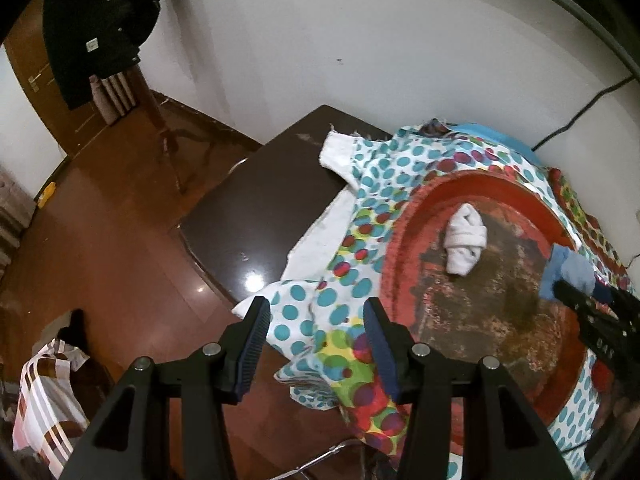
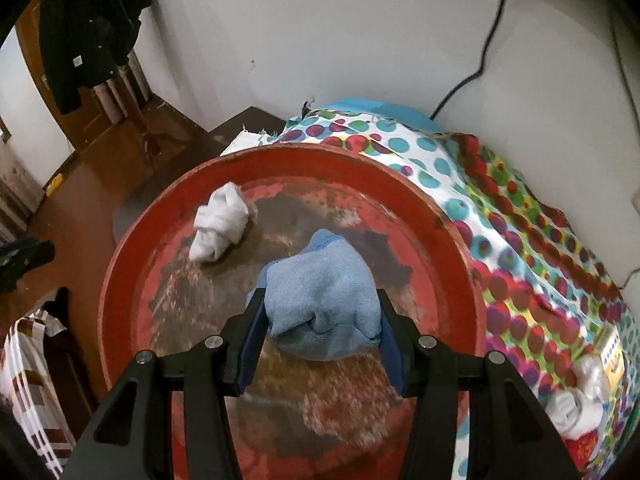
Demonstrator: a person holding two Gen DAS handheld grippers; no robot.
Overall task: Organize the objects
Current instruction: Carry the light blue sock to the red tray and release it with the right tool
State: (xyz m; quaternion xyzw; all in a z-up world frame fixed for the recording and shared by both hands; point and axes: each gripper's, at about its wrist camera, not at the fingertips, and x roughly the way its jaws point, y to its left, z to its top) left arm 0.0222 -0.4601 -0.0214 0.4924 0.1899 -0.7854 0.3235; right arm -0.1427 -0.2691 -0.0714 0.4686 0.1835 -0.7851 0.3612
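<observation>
A round red tray (image 2: 132, 248) with a worn, rusty bottom rests on a dotted cloth (image 2: 532, 248). A knotted white sock bundle (image 2: 220, 222) lies in the tray's far left part. My right gripper (image 2: 318, 300) is shut on a balled light blue sock bundle (image 2: 320, 280), held above the middle of the tray. In the left wrist view the same tray (image 1: 404, 232) holds the white bundle (image 1: 466, 242), and the blue bundle (image 1: 568, 270) shows at the right edge in the other gripper. My left gripper (image 1: 318, 308) stands open and empty over the dotted cloth (image 1: 316, 308), left of the tray.
A dark table (image 1: 256, 216) carries the cloth and ends near a white wall. Another white sock bundle (image 2: 580, 404) lies on the cloth at the right. A black cable (image 2: 488, 40) runs down the wall. A checked cloth (image 1: 44, 396) and brown floor lie to the left.
</observation>
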